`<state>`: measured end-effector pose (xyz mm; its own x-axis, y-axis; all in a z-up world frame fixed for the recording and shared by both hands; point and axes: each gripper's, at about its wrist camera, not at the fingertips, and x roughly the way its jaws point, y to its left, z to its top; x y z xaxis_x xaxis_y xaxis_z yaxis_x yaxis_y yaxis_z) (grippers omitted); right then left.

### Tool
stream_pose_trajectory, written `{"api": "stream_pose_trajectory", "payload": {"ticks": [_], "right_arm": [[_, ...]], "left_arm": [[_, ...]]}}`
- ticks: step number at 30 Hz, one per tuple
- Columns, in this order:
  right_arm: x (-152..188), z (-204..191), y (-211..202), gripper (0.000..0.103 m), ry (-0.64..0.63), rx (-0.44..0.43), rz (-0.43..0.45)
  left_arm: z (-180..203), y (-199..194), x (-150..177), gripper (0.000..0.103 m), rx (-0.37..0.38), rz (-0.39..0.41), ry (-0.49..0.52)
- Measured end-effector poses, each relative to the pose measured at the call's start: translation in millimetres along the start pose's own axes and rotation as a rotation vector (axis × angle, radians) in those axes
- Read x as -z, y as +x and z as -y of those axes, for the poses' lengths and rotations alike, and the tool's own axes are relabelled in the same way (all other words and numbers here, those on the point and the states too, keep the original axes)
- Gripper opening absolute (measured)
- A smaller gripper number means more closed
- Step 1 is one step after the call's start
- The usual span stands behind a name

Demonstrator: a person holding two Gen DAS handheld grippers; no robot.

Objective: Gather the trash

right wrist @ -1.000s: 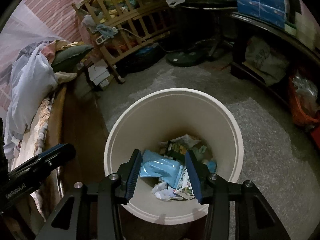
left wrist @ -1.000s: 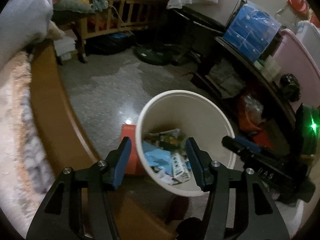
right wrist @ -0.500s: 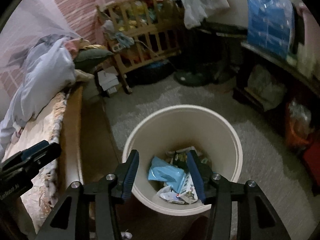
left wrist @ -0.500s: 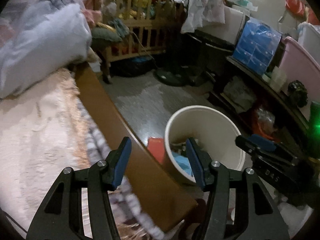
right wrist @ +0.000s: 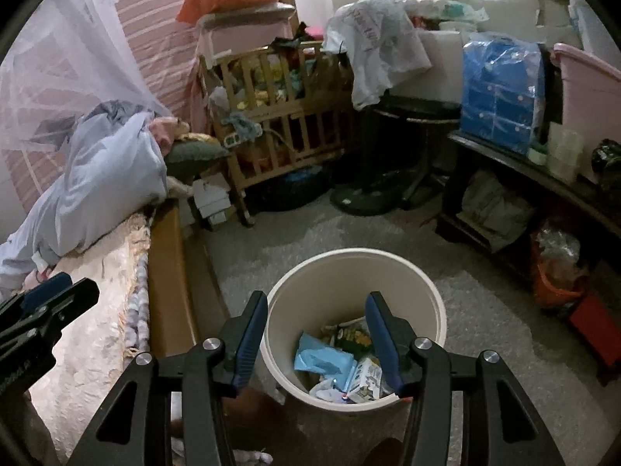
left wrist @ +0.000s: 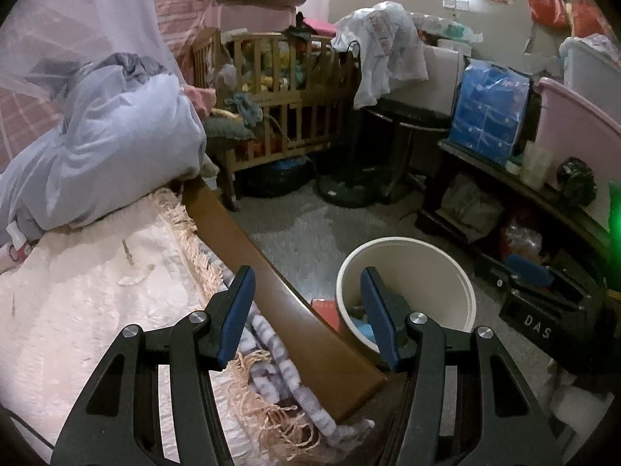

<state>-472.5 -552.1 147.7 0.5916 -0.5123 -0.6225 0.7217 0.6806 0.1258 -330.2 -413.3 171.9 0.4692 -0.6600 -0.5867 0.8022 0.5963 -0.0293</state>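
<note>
Left gripper (left wrist: 306, 318): held above the edge of the bed; its jaws are parted and nothing is seen between them. It is also seen at the left edge of the right wrist view (right wrist: 42, 306).
Right gripper (right wrist: 316, 339): held above the bin; its jaws have just been opening and stand apart, with nothing clamped between them.
Bin (right wrist: 427, 295): a cream round bucket, set upright on the grey floor (right wrist: 485, 310), just beside the bed's wooden side rail (left wrist: 248, 240).
Trash (right wrist: 324, 361): collected at the bottom of the bin; a crumpled light blue wrapper is seen there, with printed packets and white scraps beside it.
Red box (left wrist: 324, 308): wedged on the floor between the bin and the side rail.
Bed (left wrist: 77, 291): covered by a pale fringed blanket, with a light blue bundle of bedding (left wrist: 116, 147) piled at its far end.
Crib (left wrist: 279, 97): wooden, filled with clothes and toys, placed beyond the bed against the wall.
Shelf (right wrist: 524, 171): dark and low, along the right side, with a blue plastic-wrapped pack (right wrist: 500, 93) stood on it.
</note>
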Motion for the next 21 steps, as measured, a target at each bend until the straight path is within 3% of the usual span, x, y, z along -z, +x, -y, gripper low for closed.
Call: {"api": "stream_pose_trajectory", "payload": {"ticks": [6, 21], "right_arm": [[0.1, -5.6, -20.9, 0.050, -0.015, 0.039, 0.043], [0.3, -19.0, -41.1, 0.050, -0.048, 0.037, 0.086]], "left_arm": [[1.1, -9.7, 0.8, 0.055, 0.014, 0.017, -0.008], [0.0, -19.7, 0.1, 0.055, 0.045, 0.033, -0.010]]}}
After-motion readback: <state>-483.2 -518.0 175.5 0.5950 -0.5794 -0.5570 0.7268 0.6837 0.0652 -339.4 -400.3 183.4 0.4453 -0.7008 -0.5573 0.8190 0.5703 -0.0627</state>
